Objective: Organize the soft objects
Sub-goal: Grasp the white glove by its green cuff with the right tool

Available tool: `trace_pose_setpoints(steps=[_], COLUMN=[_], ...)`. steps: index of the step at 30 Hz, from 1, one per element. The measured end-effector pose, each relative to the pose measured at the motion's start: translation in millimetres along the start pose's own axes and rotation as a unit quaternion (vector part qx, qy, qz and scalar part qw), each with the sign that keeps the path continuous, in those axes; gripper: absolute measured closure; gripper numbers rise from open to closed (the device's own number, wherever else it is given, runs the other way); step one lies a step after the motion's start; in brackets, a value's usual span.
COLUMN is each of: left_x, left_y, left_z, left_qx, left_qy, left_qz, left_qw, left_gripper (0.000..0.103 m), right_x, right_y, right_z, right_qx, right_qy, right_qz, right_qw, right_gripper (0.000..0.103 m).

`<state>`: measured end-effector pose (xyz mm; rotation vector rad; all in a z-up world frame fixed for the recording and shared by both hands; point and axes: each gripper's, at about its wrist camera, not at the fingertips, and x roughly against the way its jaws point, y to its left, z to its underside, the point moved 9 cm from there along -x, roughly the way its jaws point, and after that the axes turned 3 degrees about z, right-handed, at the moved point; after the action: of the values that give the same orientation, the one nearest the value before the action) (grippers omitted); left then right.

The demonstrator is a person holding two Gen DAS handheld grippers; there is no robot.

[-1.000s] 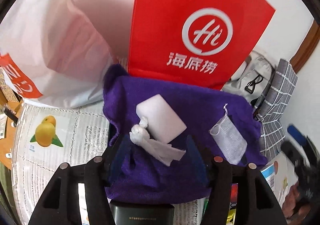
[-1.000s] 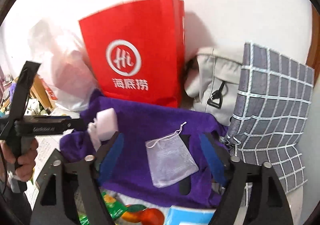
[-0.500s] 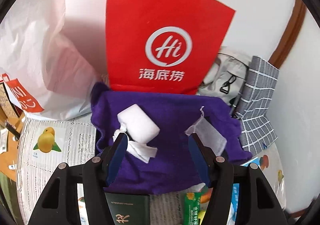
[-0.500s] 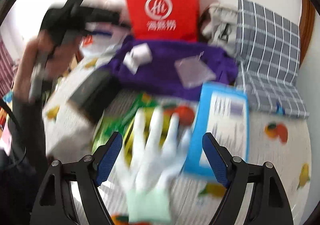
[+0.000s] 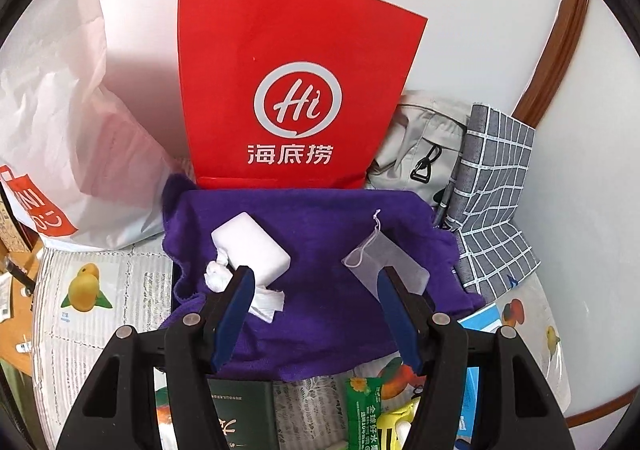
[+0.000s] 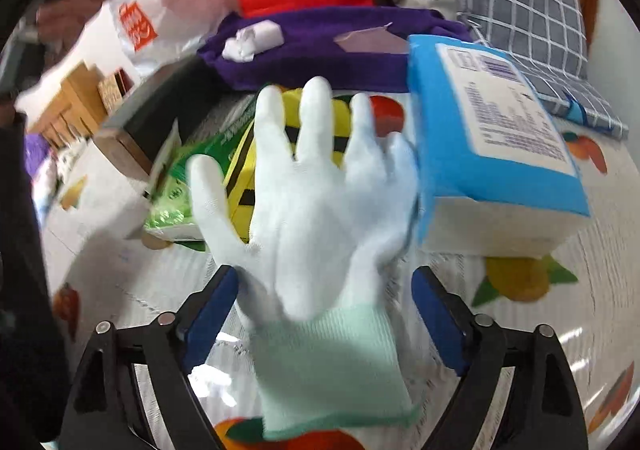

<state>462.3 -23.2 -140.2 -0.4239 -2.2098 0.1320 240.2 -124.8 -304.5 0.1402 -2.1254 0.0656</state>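
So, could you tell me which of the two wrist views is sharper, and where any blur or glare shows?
Left wrist view: sharp; the red bag logo reads cleanly, with fisheye bending at the edges. Right wrist view: motion-smeared, most on the white glove and blue pack; glare streaks on the tablecloth at lower right.

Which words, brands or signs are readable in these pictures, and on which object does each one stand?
"Hi" in a white ring, with "海底捞" below: red paper bag.
Orange patch with white letters on the white plastic bag: cut off, unreadable.
Label on the blue pack: blurred.
Green packet and dark booklet: too small.
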Motion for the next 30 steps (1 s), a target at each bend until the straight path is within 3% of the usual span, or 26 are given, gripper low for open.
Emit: trace_pose_setpoints(steps=[2, 4, 6, 8, 9, 11, 21, 26, 30], left_x=[-2.2, -4.1, -5.6, -7.5, -8.3, -9.8, -1.5, 12.7, 33.2], left_y=[1.5, 2.4, 2.1, -0.9, -2.3, -7.3, -40.9, -45.5, -28.3], left_z=[0.3, 0.7, 1.3, 2.8, 3.4, 4.6, 24.7, 64.9, 105.0], left_qx=[0.001, 0.001, 0.002, -0.003, -0.005, -0.012, -0.058, -0.068, -0.054], left_qy=[0.002, 0.002, 0.003, 0.005, 0.006, 0.007, 0.010, 0.033, 0.040], left_qz=[-0.004, -0.007, -0.010, -0.012, -0.013, -0.015, -0.016, -0.025, -0.037], left_qw=[1.0000, 1.0000, 0.9999, 0.9999, 0.9999, 0.9998, 0.9981, 0.9968, 0.9970], left_gripper=[0.041, 0.041, 0.041, 0.041, 0.041, 0.041, 0.041, 0.041, 0.041], right_x=[-3.0, -2.4, 2.3, 6.9, 8.1, 11.8, 37.0, 47.7, 52.2], right_y=[8.5, 12.7, 14.9, 13.0, 11.5, 3.8, -11.7, -25.6, -38.5], right_z=[0.1, 0.7, 1.3, 2.7, 3.1, 6.5, 43.3, 61.3, 68.2], right_qx=[0.030, 0.040, 0.050, 0.058, 0.058, 0.054, 0.064, 0.051, 0.033], right_qy=[-0.008, -0.016, -0.026, -0.033, -0.034, -0.034, -0.025, -0.027, -0.030], right_qz=[0.015, 0.005, -0.002, -0.003, -0.003, -0.004, -0.022, -0.026, -0.020], right_qw=[0.999, 0.999, 0.998, 0.998, 0.998, 0.998, 0.997, 0.998, 0.999], right_gripper=[0.013, 0.019, 0.035, 0.062, 0.067, 0.090, 0.092, 0.092, 0.092])
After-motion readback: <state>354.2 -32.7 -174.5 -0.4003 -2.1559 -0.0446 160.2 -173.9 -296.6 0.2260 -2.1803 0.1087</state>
